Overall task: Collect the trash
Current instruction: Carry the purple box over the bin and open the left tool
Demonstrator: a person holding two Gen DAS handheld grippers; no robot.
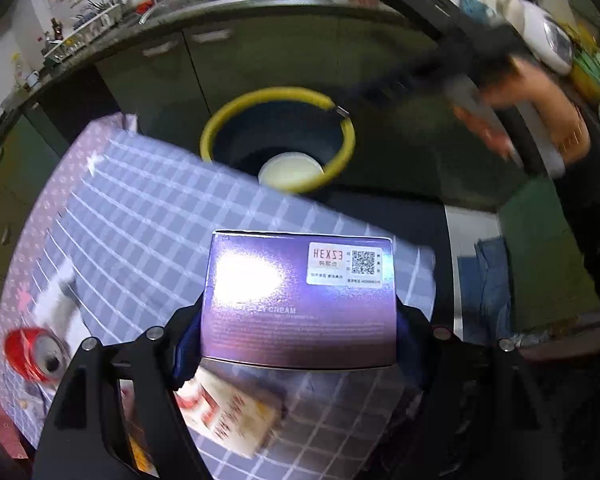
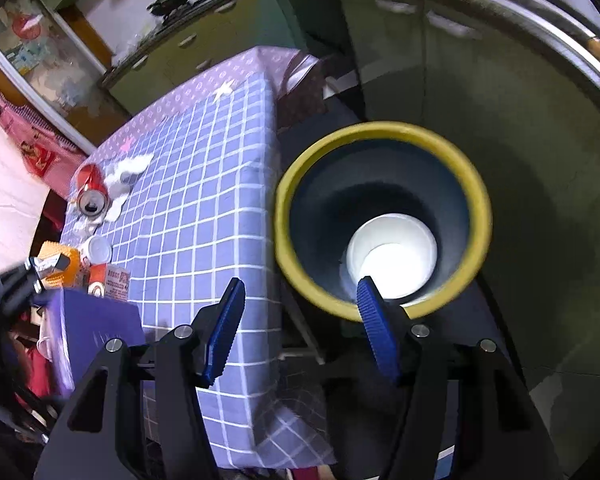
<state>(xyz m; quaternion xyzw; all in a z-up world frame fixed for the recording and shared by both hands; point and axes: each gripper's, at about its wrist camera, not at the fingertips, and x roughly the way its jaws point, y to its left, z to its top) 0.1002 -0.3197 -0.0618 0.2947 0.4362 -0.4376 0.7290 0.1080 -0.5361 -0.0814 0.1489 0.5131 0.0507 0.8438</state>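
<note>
Left gripper [image 1: 300, 316] pinched shiny purple rectangular cream box [image 1: 300, 300] above blue-checked tablecloth [image 1: 148, 216]. Right gripper [image 2: 300, 320] spread, nothing between pads, over yellow-rimmed dark round bin [image 2: 384, 216] beside table; white paper cup [image 2: 392, 256] inside. Crushed red can [image 2: 92, 192] on cloth's far side.

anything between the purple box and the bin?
Only bare checked tablecloth up to the table edge, then the yellow-rimmed bin beyond it. Left wrist view shows it, past the purple box.

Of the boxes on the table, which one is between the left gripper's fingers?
The purple box; the white-and-red carton lies on the cloth below it.
</note>
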